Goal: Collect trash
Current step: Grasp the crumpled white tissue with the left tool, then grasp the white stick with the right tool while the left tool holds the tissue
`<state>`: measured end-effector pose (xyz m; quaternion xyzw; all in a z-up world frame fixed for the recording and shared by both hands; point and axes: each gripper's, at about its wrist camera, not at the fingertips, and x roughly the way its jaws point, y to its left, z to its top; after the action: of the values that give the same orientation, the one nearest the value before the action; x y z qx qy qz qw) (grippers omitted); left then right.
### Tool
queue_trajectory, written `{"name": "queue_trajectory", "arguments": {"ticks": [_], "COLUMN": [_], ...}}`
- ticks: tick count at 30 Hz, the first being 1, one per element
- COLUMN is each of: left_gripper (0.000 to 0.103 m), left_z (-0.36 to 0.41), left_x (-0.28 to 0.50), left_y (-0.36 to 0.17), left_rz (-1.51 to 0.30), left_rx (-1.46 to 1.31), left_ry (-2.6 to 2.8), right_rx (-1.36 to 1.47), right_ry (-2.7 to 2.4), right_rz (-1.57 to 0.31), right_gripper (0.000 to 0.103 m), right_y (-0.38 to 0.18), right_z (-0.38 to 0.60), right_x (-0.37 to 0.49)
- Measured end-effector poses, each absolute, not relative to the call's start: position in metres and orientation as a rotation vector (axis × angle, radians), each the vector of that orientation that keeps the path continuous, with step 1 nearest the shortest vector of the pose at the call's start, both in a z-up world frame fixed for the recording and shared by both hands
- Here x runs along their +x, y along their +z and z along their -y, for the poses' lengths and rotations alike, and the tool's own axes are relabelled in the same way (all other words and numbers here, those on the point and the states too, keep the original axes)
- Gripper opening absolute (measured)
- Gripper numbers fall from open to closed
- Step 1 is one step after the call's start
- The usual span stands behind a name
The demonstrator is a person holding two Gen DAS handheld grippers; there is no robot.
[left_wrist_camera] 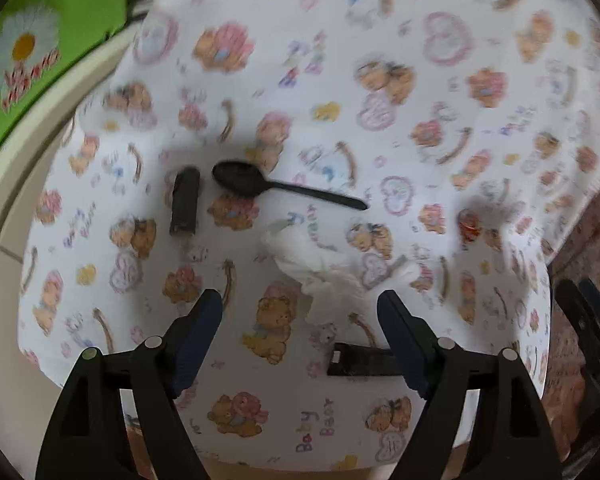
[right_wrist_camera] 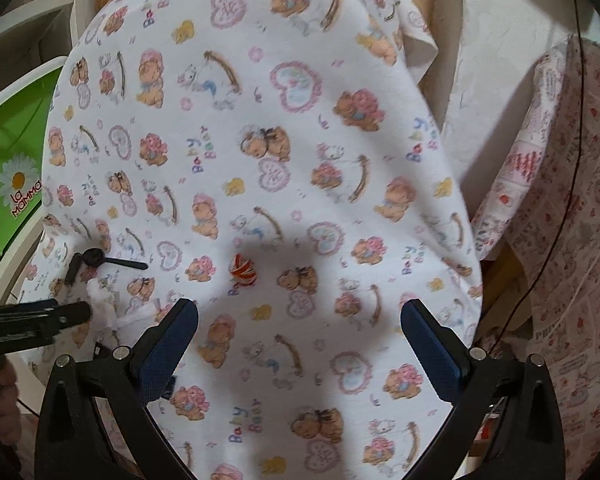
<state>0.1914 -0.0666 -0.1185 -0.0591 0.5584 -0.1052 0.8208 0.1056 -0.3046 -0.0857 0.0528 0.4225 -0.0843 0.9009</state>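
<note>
Worktop (left_wrist_camera: 380, 60) covered by white cloth printed with teddy bears and hearts; litter scattered on it.

Landmark: crumpled white tissue (left_wrist_camera: 320, 272).

Left gripper (left_wrist_camera: 300, 316) hangs over the cloth, jaws wide, nothing between the pads. The tissue lies just ahead of the jaws, its near end reaching into the gap between the fingertips, closer to the right finger; no contact visible.

Black plastic spoon (left_wrist_camera: 268, 186) lies just beyond the tissue, bowl to the left. Dark tube-shaped wrapper (left_wrist_camera: 185, 204) lies left of the spoon bowl, beyond and left of the tissue. Flat dark wrapper (left_wrist_camera: 356, 360) lies on the near side of the tissue, partly hidden behind the right finger. Red-and-white crumpled ball (right_wrist_camera: 243, 270) sits well right of the tissue.

Right gripper (right_wrist_camera: 300, 320) jaws wide, empty; the ball lies ahead of them, nearer the left finger, apart. Green box with daisy (left_wrist_camera: 32, 48) off the worktop, far left of the tissue.
</note>
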Motion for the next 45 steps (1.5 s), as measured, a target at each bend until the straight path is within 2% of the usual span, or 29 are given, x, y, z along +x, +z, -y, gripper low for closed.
{"name": "queue_trajectory", "arguments": {"ticks": [7, 10, 13, 15, 16, 19, 25, 29, 36, 45], "left_gripper": [0.074, 0.063, 0.047, 0.013, 0.010, 0.009, 0.009, 0.010, 0.012, 0.012], "left_z": [0.079, 0.095, 0.102, 0.102, 0.103, 0.093, 0.079, 0.081, 0.053, 0.034], "left_x": [0.200, 0.199, 0.199, 0.199, 0.199, 0.195, 0.184, 0.166, 0.151, 0.160], "left_y": [-0.126, -0.124, -0.129, -0.129, -0.130, -0.117, -0.094, -0.074, -0.040, -0.052], "left_rz": [-1.239, -1.220, -1.207, -1.195, -1.202, -1.181, -1.113, -0.966, -0.818, -0.882], "left_rx": [-0.153, -0.041, -0.021, 0.008, 0.002, -0.078, -0.055, 0.105, 0.013, -0.072], "left_ry": [-0.243, -0.228, -0.208, -0.153, -0.154, -0.190, -0.205, -0.114, -0.159, -0.156], "right_rx": [0.077, 0.054, 0.027, 0.010, 0.008, 0.013, 0.030, 0.063, 0.163, 0.291], "right_ry": [-0.193, -0.203, -0.198, -0.200, -0.201, -0.200, -0.190, -0.167, -0.094, 0.066], "right_rz": [-0.866, -0.843, -0.834, -0.835, -0.836, -0.835, -0.836, -0.842, -0.863, -0.978], "right_gripper": [0.102, 0.102, 0.102, 0.102, 0.102, 0.102, 0.102, 0.102, 0.102, 0.102], "right_y": [-0.087, -0.084, -0.083, -0.083, -0.083, -0.083, -0.083, -0.083, -0.087, -0.109], "right_z": [0.299, 0.295, 0.291, 0.289, 0.289, 0.289, 0.288, 0.287, 0.276, 0.244], "right_x": [0.108, 0.105, 0.103, 0.103, 0.103, 0.104, 0.105, 0.106, 0.112, 0.129]}}
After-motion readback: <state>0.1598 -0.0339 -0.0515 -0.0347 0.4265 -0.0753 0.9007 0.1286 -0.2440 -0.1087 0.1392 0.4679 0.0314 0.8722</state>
